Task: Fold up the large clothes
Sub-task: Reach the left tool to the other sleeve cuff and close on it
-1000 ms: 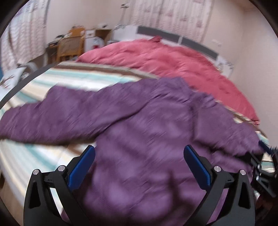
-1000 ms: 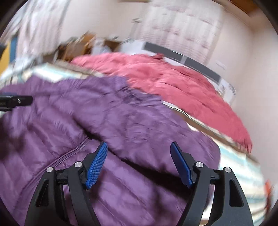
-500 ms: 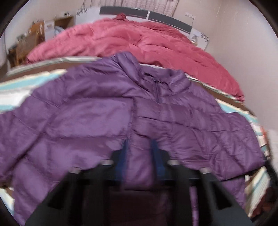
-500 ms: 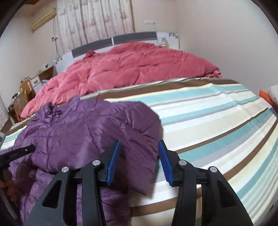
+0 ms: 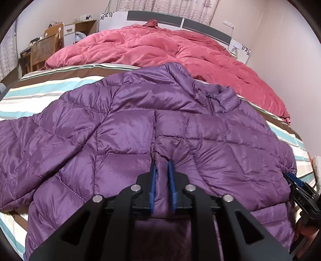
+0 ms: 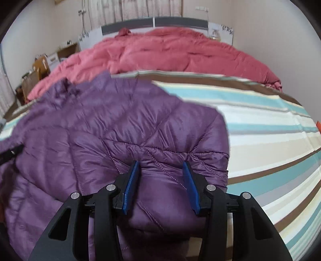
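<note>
Lying spread on the striped bed (image 5: 52,88), the purple jacket (image 5: 128,128) is pinched at its hem by the left hand-held gripper (image 5: 162,170), whose jaws have just been closing, and the right hand-held gripper (image 6: 161,172); the slippery padded fabric may slide out if lifted unevenly

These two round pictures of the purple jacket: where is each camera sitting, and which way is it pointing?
Left wrist view: sits on the left claw, looking along its fingers and down at the purple jacket on the striped sheet; its blue pads pinch a fold of the hem, and the right claw shows at the right edge.
Right wrist view: sits on the right claw, looking down at the jacket's right side; its pads press on a wider bunch.
Both share: the jacket, the sheet, the red duvet, the headboard.
</note>
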Tool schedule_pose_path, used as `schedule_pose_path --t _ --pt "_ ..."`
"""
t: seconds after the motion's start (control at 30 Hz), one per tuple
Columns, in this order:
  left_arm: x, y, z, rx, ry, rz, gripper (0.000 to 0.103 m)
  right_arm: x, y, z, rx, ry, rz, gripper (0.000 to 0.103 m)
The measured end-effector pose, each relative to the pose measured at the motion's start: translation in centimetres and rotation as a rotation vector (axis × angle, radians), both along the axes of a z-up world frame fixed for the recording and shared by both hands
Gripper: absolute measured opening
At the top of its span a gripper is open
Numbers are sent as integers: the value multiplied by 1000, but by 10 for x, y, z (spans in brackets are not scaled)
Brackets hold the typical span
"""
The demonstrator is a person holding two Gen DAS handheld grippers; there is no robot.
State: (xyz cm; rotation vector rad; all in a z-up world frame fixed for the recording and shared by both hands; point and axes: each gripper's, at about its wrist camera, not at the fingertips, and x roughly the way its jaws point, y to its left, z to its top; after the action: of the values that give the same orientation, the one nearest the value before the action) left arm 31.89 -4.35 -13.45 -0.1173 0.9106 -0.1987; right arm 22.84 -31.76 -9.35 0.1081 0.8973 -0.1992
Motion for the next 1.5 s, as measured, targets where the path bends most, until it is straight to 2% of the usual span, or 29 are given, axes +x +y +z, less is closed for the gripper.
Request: schedule_pose_path --t 0.1,0.13,0.17,0.23,0.4,0.47,0.53,0.7,0.83,0.97,1.2,1.27,1.3,1.4,1.43,1.47,1.5 --pt "2 4 -2 -14 -3 3 19 1 7 -1 -50 1 1 46" --pt "1 6 0 -19 -3 7 29 1 7 -2 -58 1 1 46" --pt "0 8 2 -23 -3 14 52 1 7 -3 -64 1 -1 46" --pt "-8 20 10 -40 -27 40 73 0 9 -3 -83 -1 -5 46" --pt "-27 70 23 -58 -63 144 85 1 14 -2 -113 -2 -8 47" --pt "-38 102 25 -68 -75 221 92 1 15 -1 -130 -3 -16 52" --pt "-50 137 23 -74 -86 302 93 0 18 1 -164 -11 -27 54" --pt "-81 226 10 -91 -76 527 93 -10 27 15 -211 -65 -11 54" --pt "-110 296 -7 -141 -60 743 93 -22 42 26 -239 -79 17 55" --pt "-135 356 -30 -208 -33 959 92 -26 49 21 -264 -76 30 55" --pt "-130 402 -41 -267 -65 1048 91 -22 42 10 -241 -42 -8 55" --pt "-125 409 -45 -280 -76 1062 88 -22 42 8 -249 -43 -14 63" --pt "-124 413 -45 -284 -83 1071 86 -22 42 7 -257 -42 -22 63" --pt "-124 420 -48 -277 -106 1108 65 -22 41 6 -254 -43 -24 63" --pt "-121 422 -52 -266 -107 1114 53 -22 42 6 -257 -43 -25 63" --pt "-118 420 -50 -252 -103 1118 36 -22 42 5 -264 -42 -25 63" --pt "-115 421 -53 -257 -94 1106 26 -22 43 5 -270 -41 -24 63"
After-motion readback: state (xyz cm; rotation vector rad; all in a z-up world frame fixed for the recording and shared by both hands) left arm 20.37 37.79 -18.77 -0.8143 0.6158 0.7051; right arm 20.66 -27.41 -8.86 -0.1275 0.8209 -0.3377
